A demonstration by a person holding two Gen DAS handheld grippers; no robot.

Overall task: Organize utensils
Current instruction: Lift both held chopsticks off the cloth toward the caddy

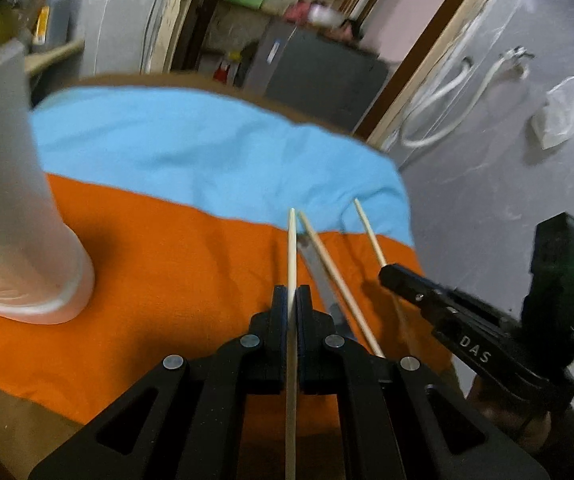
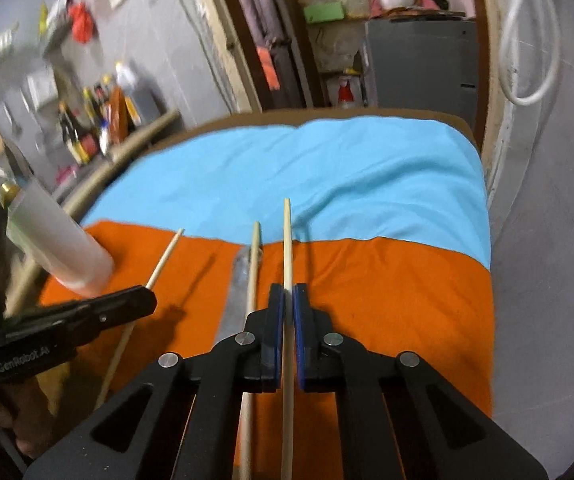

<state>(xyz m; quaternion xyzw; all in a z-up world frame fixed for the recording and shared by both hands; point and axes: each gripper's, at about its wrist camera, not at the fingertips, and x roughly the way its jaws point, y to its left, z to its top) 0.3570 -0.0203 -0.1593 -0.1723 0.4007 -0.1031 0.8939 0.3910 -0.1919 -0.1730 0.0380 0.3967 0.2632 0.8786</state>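
Left gripper [image 1: 291, 300]: clamped mid-shaft on one wooden chopstick [image 1: 291, 240]. Right gripper [image 2: 288, 300]: clamped on another chopstick [image 2: 287, 240]. Both over orange cloth [image 2: 387, 300]. Light, stiff, slim, likely to pivot; grip near middle.

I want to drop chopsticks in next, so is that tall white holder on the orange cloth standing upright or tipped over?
Upright. The white holder stands on its round base on the orange cloth, with its opening out of view above.
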